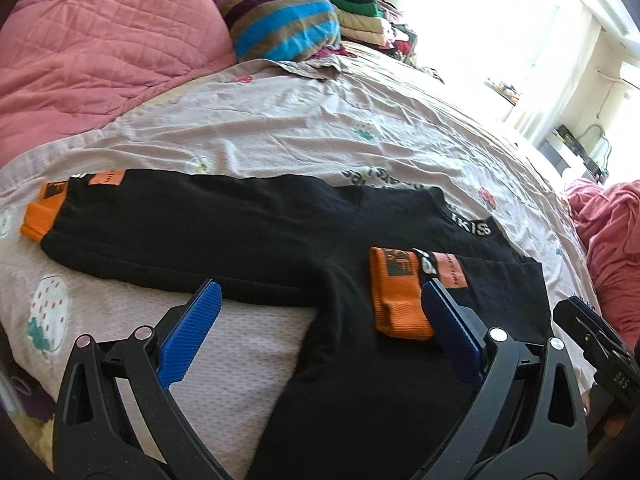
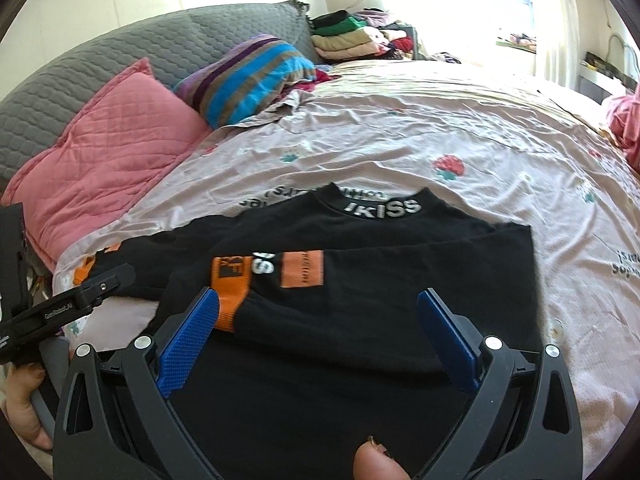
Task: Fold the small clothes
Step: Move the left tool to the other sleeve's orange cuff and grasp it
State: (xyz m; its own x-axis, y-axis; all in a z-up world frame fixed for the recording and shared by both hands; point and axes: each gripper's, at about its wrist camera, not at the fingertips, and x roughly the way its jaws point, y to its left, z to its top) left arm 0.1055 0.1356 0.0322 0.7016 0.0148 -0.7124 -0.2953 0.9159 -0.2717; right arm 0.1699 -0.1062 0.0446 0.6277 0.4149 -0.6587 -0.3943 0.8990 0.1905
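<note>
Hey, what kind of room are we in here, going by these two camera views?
Most likely a bedroom in a home. A black top lies spread on a bed sheet printed with strawberries, a pink quilted pillow and a striped pillow rest against a grey headboard, and folded clothes are stacked behind.

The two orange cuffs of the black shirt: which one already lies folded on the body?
The orange cuff beside the left gripper, lying on the black shirt. The other cuff lies outstretched on the bedsheet.

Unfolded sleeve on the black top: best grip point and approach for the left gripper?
Take the orange cuff at the sleeve end, coming in from its outer end with the left gripper. The sleeve lies flat and outstretched; the ribbed cuff is the free edge.
</note>
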